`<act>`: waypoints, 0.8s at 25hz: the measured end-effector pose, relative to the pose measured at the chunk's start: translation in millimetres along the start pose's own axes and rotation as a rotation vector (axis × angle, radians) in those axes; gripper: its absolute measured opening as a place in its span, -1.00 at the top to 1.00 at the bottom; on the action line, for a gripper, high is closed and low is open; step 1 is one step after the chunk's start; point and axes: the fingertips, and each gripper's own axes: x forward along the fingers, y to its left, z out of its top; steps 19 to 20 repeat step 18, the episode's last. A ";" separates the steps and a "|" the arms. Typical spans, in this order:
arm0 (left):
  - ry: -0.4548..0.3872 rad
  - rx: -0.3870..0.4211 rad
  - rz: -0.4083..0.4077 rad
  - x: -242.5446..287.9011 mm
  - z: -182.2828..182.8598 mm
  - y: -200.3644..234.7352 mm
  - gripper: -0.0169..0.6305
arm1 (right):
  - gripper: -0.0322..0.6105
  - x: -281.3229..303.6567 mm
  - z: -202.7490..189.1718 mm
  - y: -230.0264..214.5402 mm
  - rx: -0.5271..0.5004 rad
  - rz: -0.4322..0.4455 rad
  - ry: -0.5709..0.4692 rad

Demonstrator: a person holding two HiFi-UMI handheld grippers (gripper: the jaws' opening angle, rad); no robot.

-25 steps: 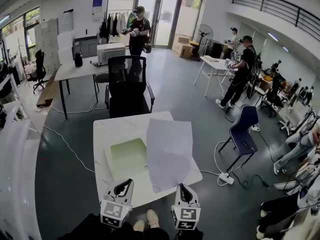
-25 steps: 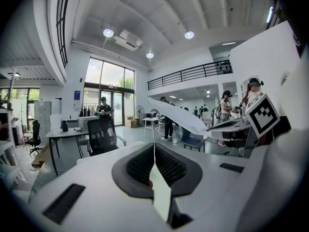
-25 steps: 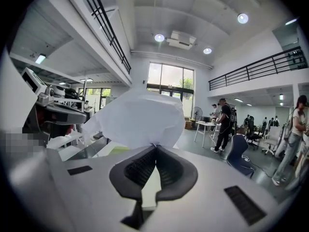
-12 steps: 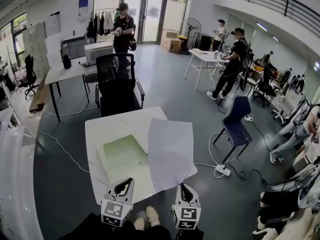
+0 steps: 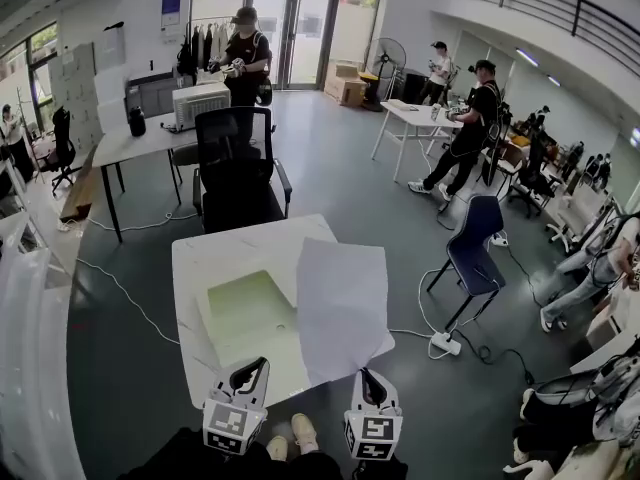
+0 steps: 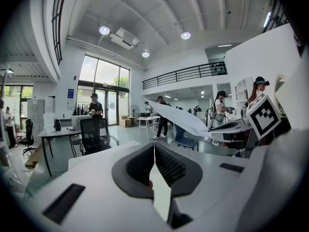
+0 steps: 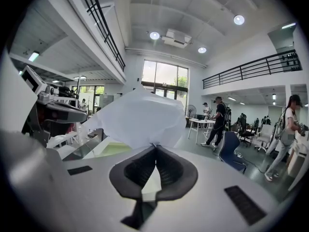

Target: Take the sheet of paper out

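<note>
We are clamping the right gripper [image 7: 155, 148] on the sheet of paper [image 5: 340, 298], holding it raised at 3 o'clock of the green folder [image 5: 245, 313] on the table [image 5: 215, 253]. The left gripper [image 6: 154, 149] is pinching what appears to be the folder's edge, presumably to anchor it.

I hold two grippers, one left gripper [image 5: 260, 362] and one right gripper [image 5: 363, 374]; before me lie one sheet of paper [image 5: 340, 303], one pale green folder [image 5: 248, 306] and one white table [image 5: 215, 253]. Beyond it I count one black office chair [image 5: 237, 178], one blue chair [image 5: 482, 253], one pedestal fan [image 5: 390, 56] and three standing people [image 5: 243, 53] in the open hall; others at the right edge are too small to count.
</note>
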 end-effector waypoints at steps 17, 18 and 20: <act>-0.002 -0.006 0.007 -2.2 -4.0 5.5 0.87 | 0.85 2.5 -1.2 5.5 -0.009 0.003 0.001; -0.002 -0.005 0.008 -0.9 -3.1 6.8 0.87 | 0.85 4.1 -0.2 5.5 -0.009 0.003 0.002; -0.002 -0.005 0.008 -0.9 -3.1 6.8 0.87 | 0.85 4.1 -0.2 5.5 -0.009 0.003 0.002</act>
